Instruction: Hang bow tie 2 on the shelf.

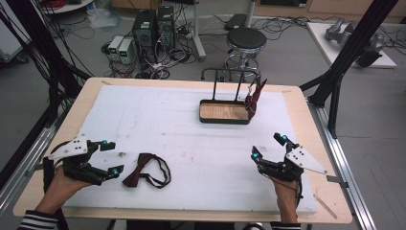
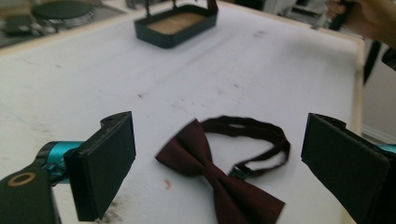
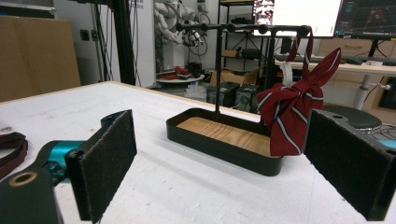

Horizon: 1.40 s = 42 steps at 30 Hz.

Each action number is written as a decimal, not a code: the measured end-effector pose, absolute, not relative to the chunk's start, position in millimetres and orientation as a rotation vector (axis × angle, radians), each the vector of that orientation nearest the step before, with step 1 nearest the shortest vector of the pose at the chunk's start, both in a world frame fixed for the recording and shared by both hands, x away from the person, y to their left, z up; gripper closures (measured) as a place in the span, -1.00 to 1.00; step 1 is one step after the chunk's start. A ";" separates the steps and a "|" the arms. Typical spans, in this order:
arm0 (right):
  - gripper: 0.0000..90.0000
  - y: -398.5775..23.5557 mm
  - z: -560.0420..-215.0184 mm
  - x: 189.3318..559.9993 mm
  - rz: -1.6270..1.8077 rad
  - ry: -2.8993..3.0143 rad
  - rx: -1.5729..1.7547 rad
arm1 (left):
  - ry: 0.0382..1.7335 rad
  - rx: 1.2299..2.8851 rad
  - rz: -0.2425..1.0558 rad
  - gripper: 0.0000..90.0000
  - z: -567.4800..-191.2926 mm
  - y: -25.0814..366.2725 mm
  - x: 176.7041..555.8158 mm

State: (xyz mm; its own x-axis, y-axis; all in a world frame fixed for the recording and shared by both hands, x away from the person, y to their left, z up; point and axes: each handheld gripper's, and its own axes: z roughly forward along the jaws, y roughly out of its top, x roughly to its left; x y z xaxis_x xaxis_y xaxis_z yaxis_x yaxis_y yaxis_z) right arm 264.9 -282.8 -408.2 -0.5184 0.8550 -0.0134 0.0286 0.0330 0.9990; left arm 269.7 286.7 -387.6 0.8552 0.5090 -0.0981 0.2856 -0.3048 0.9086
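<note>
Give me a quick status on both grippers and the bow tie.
Left gripper open, jaws either side of the dark red bow tie, not touching. Right gripper open, empty. Bow tie flat on the white mat. Nothing in the way.

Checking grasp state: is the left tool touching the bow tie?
Apart. In the left gripper view, the left tool is open, with white table visible between each jaw and the bow tie.
</note>
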 end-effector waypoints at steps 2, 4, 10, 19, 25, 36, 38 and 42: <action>-0.80 -282.9 -407.8 264.3 1.564 1.641 0.913 | 0.588 1.947 0.217 -0.77 -387.1 284.2 269.9; -0.80 -283.3 -407.3 264.8 1.564 1.643 0.914 | 0.590 1.982 0.210 -0.77 -386.9 281.0 270.0; -0.80 -284.8 -406.7 264.5 1.568 1.634 0.918 | 0.604 2.143 0.214 -0.77 -392.2 268.0 272.4; -0.80 -285.7 -406.1 263.8 1.570 1.633 0.919 | 0.695 2.238 0.203 -0.76 -401.0 255.2 277.3; -0.80 -286.9 -405.1 263.2 1.577 1.627 0.922 | 0.758 2.270 0.180 -0.75 -407.4 248.0 279.0; -0.80 -289.1 -405.7 263.1 1.586 1.621 0.931 | 0.851 2.308 0.115 -0.70 -419.8 238.4 277.9; -0.80 -289.4 -405.8 263.4 1.587 1.621 0.931 | 0.872 2.309 0.109 -0.70 -422.1 237.4 277.3; -0.80 -288.9 -406.1 263.7 1.588 1.622 0.924 | 0.894 2.310 0.104 -0.69 -424.5 235.2 277.2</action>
